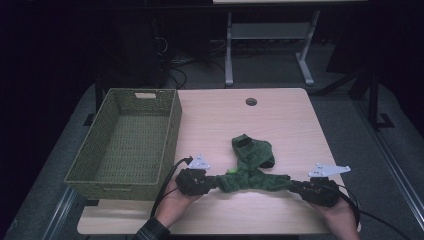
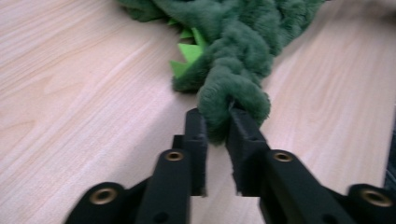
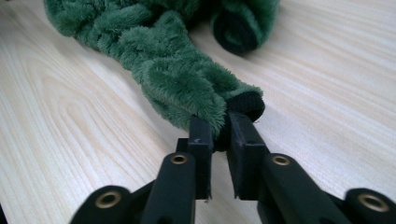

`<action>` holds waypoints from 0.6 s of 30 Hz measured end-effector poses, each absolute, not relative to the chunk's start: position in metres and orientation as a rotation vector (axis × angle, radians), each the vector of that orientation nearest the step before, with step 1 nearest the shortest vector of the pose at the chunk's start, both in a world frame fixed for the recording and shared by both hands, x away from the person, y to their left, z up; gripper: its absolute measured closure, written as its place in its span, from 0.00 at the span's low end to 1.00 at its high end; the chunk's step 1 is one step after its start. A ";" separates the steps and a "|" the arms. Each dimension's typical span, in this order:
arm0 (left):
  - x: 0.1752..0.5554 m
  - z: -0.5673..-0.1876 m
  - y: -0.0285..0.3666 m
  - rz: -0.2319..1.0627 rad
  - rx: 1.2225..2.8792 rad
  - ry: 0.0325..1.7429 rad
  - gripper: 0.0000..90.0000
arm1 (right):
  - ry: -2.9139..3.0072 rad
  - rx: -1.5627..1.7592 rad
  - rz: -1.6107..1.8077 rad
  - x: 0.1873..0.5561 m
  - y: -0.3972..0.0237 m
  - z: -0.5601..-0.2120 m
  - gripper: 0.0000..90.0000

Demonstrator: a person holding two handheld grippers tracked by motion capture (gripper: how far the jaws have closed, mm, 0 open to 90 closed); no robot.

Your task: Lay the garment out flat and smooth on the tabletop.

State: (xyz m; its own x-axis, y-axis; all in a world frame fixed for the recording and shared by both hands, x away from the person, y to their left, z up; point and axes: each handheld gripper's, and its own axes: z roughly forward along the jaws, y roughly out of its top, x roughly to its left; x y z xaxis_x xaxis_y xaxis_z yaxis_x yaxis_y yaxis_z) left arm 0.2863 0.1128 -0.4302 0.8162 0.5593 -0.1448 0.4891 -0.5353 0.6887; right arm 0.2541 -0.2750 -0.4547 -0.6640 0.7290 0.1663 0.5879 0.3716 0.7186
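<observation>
- Green fleece garment (image 1: 252, 167): a fuzzy dark-green piece of clothing lying on the light wooden table (image 1: 280, 120), toward the near edge and right of centre. Two sleeve-like ends stretch out to either side along the tabletop; the rest is bunched in a heap behind them, away from the person.
- Bright green spikes (image 2: 187, 53): small felt points sewn to the garment, seen in the left gripper view beside the twisted end of the fleece.
- Left gripper (image 1: 209, 183): held in the person's left hand (image 1: 175, 200) near the front edge of the table. In the left gripper view (image 2: 217, 128) its two black jaws stand close together, with the tip of one fleece end pinched between the pads.
- Right gripper (image 1: 296, 185): held in the person's right hand (image 1: 340, 215), well apart from the left one. In the right gripper view (image 3: 219, 128) its jaws stand narrowly spaced and pinch the other end at its black cuff (image 3: 245, 102).
- Stretch of fabric between the two grippers: it runs nearly straight across the table and rests on the surface.
- Woven basket (image 1: 172, 130): an olive-green rectangular basket at the left side of the table, near the left gripper but apart from the garment.
- Round cable hole (image 1: 251, 102): in the far part of the tabletop.
</observation>
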 end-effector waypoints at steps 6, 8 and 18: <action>0.283 -0.412 0.116 0.158 2.183 0.759 0.71 | 2.400 1.158 1.145 0.253 -0.275 -0.448 0.57; 0.279 -0.406 0.111 0.137 2.170 0.726 0.77 | 2.389 1.140 1.160 0.252 -0.274 -0.440 0.61; 0.281 -0.425 0.071 0.071 2.239 0.663 0.95 | 2.538 1.047 1.139 0.273 -0.239 -0.443 0.99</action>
State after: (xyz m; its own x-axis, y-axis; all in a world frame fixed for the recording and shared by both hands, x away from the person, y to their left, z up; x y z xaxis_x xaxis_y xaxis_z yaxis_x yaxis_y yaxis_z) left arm 0.2814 0.0708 -0.4247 0.8620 0.4825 -0.1554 0.4386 -0.5562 0.7059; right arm 0.2728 -0.2393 -0.4427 -0.7395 0.6616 0.1241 0.5325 0.4621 0.7091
